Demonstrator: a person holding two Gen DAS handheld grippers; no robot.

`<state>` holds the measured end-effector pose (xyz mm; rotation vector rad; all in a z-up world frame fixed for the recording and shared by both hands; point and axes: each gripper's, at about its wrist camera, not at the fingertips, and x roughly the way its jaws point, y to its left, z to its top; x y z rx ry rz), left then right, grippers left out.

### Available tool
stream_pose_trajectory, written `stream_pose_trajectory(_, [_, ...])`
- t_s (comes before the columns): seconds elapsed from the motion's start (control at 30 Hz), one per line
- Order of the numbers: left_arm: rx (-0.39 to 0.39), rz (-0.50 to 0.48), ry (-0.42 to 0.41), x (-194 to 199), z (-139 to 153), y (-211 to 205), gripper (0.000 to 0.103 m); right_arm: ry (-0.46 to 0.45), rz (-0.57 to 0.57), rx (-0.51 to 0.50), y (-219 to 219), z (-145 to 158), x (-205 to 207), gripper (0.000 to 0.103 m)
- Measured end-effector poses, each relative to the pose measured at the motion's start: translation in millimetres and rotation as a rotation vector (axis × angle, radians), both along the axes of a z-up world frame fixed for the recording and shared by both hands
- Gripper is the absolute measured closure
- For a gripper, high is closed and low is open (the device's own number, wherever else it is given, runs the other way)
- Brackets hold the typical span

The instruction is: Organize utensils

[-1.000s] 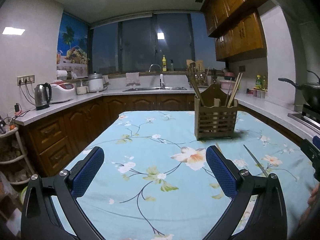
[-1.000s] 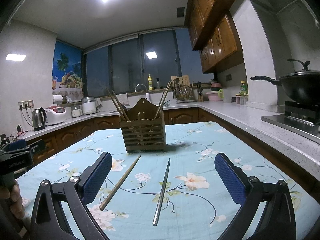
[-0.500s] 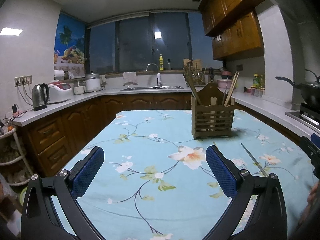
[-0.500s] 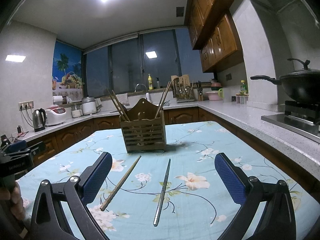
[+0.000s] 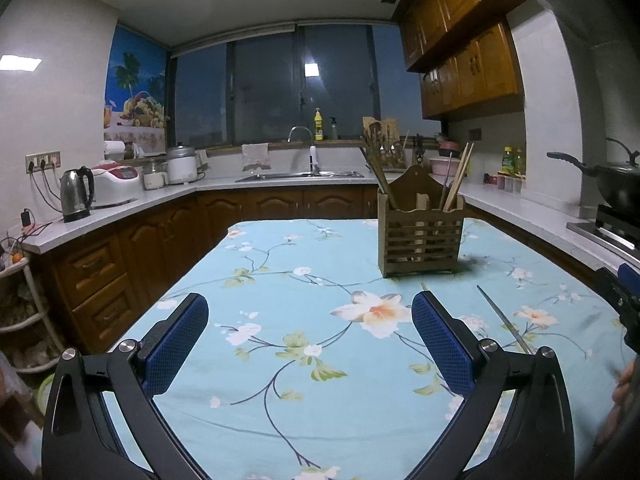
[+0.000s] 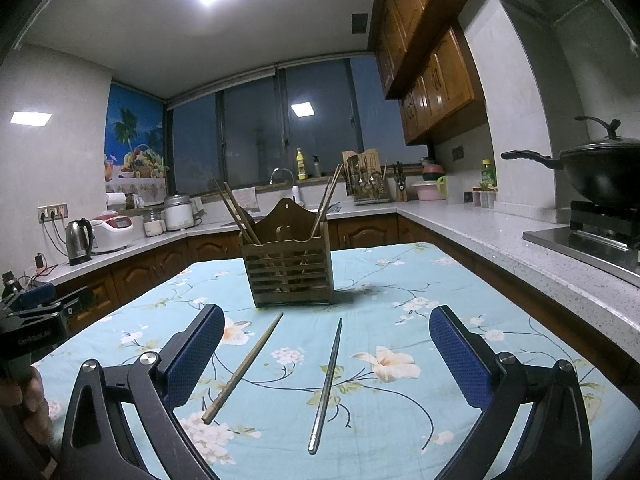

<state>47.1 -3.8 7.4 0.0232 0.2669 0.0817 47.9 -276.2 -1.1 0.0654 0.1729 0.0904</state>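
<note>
A slatted wooden utensil holder (image 6: 289, 266) (image 5: 420, 238) with chopsticks leaning out of it stands mid-table. In front of it lie a wooden chopstick (image 6: 244, 366) and a metal chopstick (image 6: 326, 384) (image 5: 505, 320), side by side on the floral cloth. My right gripper (image 6: 326, 360) hovers open just short of both chopsticks, which lie between its blue pads. My left gripper (image 5: 310, 344) is open over bare cloth, left of the holder, holding nothing. In the left wrist view the wooden chopstick shows only its tip behind the right finger.
The table (image 5: 280, 320) wears a light blue floral cloth. Wooden counters surround it, with a kettle (image 5: 76, 194), rice cooker (image 5: 116, 188) and sink (image 5: 300, 174). A black wok (image 6: 596, 174) sits on the stove at right. A hand (image 6: 24, 396) holds the left gripper.
The left wrist view has shifted slightly, with the holder sliding left in the frame. The right gripper has edged a little closer to the chopsticks. Both stay open.
</note>
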Motion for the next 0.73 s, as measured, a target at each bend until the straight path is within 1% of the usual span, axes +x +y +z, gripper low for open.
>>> stream_pose_trajectory(0.23, [-0.005,-0.003,0.008,3,-1,0,0.0,0.015,-0.005,-0.003,2,2,3,0.0])
stream_pose_trajectory(0.5, [-0.03,-0.017,0.032,12,-2,3,0.0,0.043,-0.017,-0.001,4,5,11,0.0])
stream_pose_trajectory(0.67, [-0.042,-0.018,0.024,14,0,2,0.0,0.06,-0.024,0.006,8,7,14,0.0])
stream_pose_trajectory(0.73, [-0.044,-0.027,0.033,17,0,1,0.0,0.06,-0.021,0.007,8,7,15,0.0])
